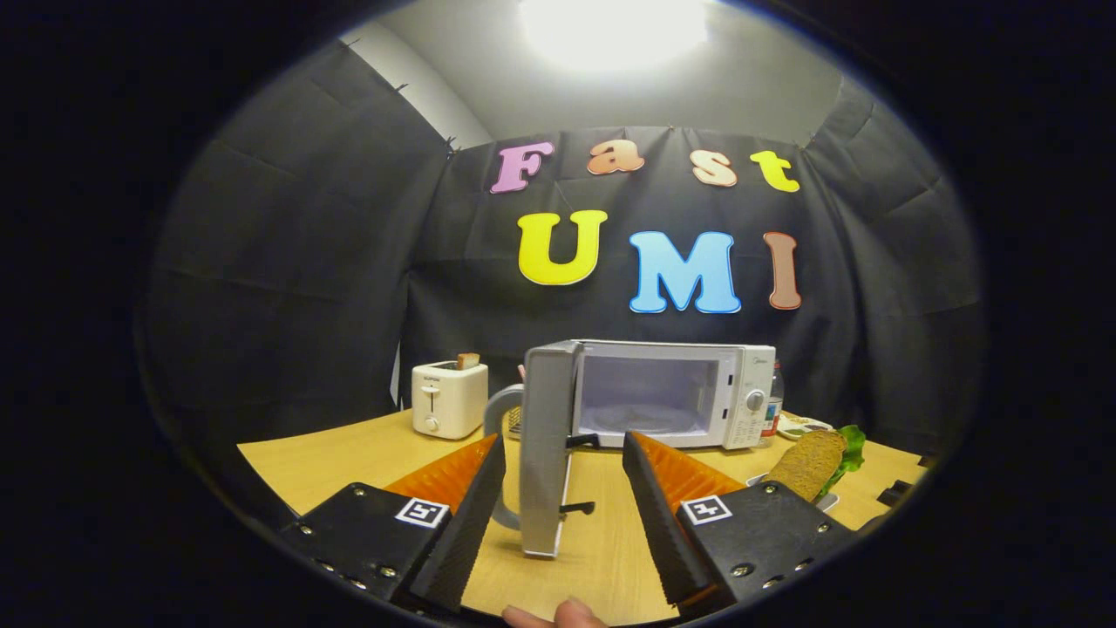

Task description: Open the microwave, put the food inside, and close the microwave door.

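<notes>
Pale wooden tabletop carries a white boxy microwave, its grey door swung wide toward the gripper, whose fingers stand wide apart and empty either side of the door's edge. Next, I judge, comes the food — a brown-bread sandwich with green lettuce, lying on the table beyond the right-hand finger. Approach low and pinch it gently.

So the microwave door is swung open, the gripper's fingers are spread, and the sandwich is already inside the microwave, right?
Not quite: the sandwich is not inside. In the gripper view it sits on the table beside the microwave, whose cavity looks empty. The door is swung open between the spread fingers of the gripper.
</notes>
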A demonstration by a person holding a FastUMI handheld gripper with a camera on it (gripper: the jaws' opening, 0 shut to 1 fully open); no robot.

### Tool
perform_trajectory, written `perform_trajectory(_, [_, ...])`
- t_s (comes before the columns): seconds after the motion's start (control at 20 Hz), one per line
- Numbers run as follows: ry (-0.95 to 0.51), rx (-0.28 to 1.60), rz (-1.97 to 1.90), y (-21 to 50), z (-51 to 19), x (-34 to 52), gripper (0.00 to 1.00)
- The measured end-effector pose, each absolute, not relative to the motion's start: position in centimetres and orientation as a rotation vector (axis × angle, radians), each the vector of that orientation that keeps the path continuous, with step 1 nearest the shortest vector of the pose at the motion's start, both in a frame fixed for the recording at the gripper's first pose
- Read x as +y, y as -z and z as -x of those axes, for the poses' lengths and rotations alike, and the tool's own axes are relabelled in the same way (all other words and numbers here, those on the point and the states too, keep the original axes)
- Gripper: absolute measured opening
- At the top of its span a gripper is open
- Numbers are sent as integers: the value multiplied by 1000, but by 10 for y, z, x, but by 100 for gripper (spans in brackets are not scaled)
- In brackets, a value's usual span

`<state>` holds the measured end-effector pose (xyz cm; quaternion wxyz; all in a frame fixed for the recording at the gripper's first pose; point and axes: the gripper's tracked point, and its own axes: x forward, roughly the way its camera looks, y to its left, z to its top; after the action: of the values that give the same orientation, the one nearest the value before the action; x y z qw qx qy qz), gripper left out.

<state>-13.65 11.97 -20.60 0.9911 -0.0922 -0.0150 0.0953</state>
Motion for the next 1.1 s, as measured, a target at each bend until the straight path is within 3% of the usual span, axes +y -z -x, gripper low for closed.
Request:
perform_trajectory(0.4, [-78,-64,221,203,121,-4,82])
perform_trajectory(0.8, [151,33,82,214,92,-167,82])
perform_trajectory(1.1, [127,109,-43,242,69,-193,83])
